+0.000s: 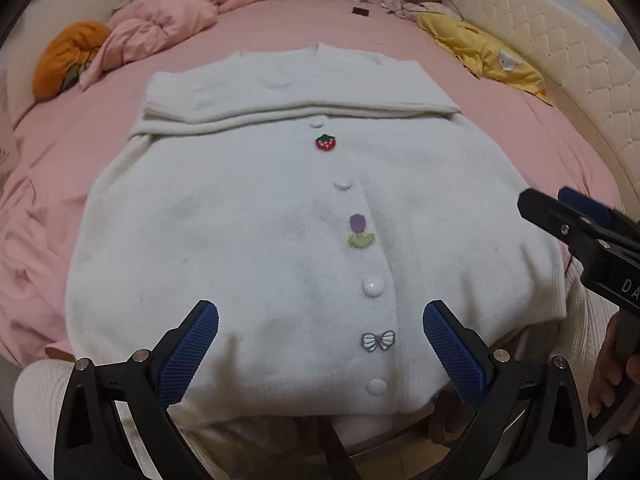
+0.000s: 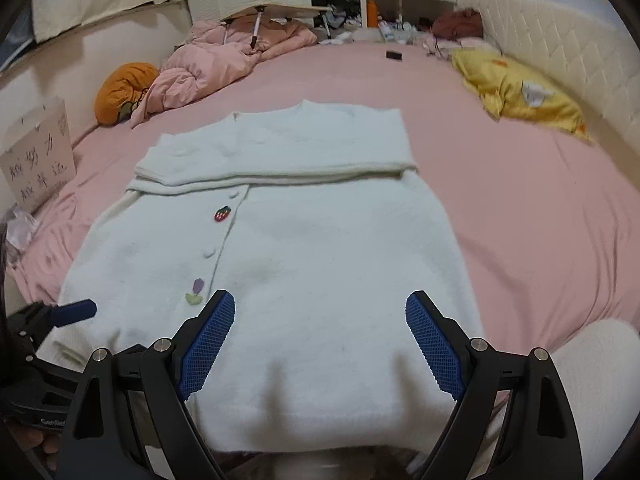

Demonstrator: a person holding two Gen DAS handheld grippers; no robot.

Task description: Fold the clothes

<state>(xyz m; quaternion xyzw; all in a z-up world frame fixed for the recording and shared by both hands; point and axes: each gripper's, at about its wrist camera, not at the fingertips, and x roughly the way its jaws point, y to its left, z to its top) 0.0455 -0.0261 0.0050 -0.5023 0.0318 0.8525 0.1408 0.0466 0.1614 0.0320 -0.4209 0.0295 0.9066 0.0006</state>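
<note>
A white fuzzy cardigan [image 1: 248, 216] lies flat on the pink bed, front up, with white buttons and strawberry, tulip and bow patches down its placket. Its sleeves are folded across the chest near the collar. The hem hangs at the bed's near edge. It also shows in the right wrist view [image 2: 320, 248]. My left gripper [image 1: 320, 316] is open and empty, above the hem. My right gripper [image 2: 320, 312] is open and empty above the hem's right part; it also shows in the left wrist view [image 1: 568, 216].
A pink duvet [image 1: 160, 28] and an orange cushion [image 1: 68, 60] lie at the far left. A yellow pillow [image 1: 484, 56] lies by the padded headboard [image 1: 560, 52] on the right. A paper bag [image 2: 38, 164] stands at the left. Clutter lies at the far end.
</note>
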